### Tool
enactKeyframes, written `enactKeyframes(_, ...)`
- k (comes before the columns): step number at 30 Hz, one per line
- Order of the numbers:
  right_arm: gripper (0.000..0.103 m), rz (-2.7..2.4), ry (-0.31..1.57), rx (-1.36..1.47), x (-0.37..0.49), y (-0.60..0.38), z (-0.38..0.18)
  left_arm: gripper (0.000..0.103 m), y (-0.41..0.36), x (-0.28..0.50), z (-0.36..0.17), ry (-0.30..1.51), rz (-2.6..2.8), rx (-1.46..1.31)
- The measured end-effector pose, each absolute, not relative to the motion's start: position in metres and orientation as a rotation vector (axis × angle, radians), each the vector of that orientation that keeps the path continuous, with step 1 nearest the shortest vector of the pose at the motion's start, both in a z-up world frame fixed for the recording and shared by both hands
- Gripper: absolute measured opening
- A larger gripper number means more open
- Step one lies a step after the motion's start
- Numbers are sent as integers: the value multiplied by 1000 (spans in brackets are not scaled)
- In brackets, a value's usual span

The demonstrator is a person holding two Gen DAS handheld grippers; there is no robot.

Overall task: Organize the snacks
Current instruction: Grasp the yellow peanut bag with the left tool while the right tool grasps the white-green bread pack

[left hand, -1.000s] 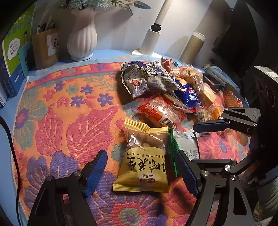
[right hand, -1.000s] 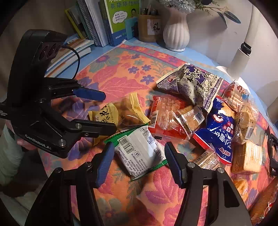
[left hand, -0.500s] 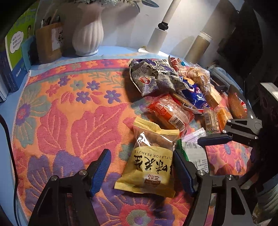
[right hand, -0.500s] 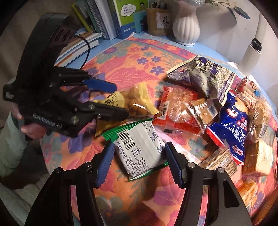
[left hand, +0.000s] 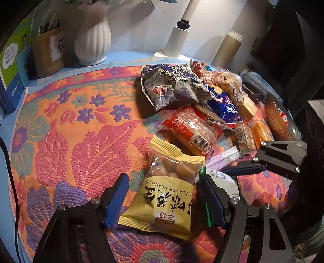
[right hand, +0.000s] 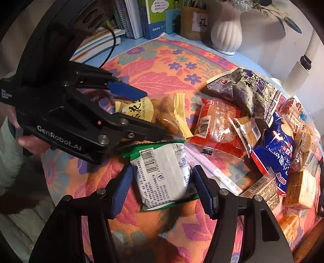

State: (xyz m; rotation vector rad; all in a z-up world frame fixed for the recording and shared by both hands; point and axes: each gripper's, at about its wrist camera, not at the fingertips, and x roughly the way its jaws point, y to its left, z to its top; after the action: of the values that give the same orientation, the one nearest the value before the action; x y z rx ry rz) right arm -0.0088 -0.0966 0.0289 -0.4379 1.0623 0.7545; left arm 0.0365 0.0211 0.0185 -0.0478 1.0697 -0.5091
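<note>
Snacks lay heaped on a floral cloth (left hand: 66, 145) spread over the table, most of them crowded toward the right and far side in the left wrist view. A yellow peanut packet (left hand: 164, 194) lay nearest that camera, between the blue pads of the left hand-held gripper (left hand: 162, 200); its jaws stood apart, the left pad clear of the packet and the right pad just beside its edge, so nothing was clamped. In the right wrist view the right hand-held gripper (right hand: 162, 188) straddled a white packet with a green edge (right hand: 164, 174), barcode side up; its jaws were apart as well, a pad at each side of the packet, and whether they touched the wrapper could not be told. That white packet lay just to the right of the peanut packet, their edges near each other. Beyond them sat an orange-red wrapped cake (left hand: 190, 129), a grey-purple crumpled bag (left hand: 170, 87) and a blue bag (left hand: 224, 103), with clear-wrapped biscuits at the far right. A person's hand (right hand: 30, 141) gripped the left tool at the left edge of the right wrist view. Against the far wall stood a white ribbed vase (left hand: 92, 42), a brown pen holder (left hand: 49, 50), some books (right hand: 149, 18) and a lamp base (left hand: 178, 40).
</note>
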Motion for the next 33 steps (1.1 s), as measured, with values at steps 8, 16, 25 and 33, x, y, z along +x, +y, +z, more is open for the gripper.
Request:
enactKeyframes(8,49,726,1020,-463,-25,-98,25,54,20,31,18,1072,-487,-17)
enactKeyframes(16,48,686,1000,-409,-41,-115,33,45,20,24,24,1073,-468,-21)
enactKeyframes(25,48,628,960,-361,-55,-139,55,44,9,17,40,1049,-465,-16)
enactKeyframes(33,48,563,925,-294,-59,-172,76,44,-10,18,69,992,-473,5)
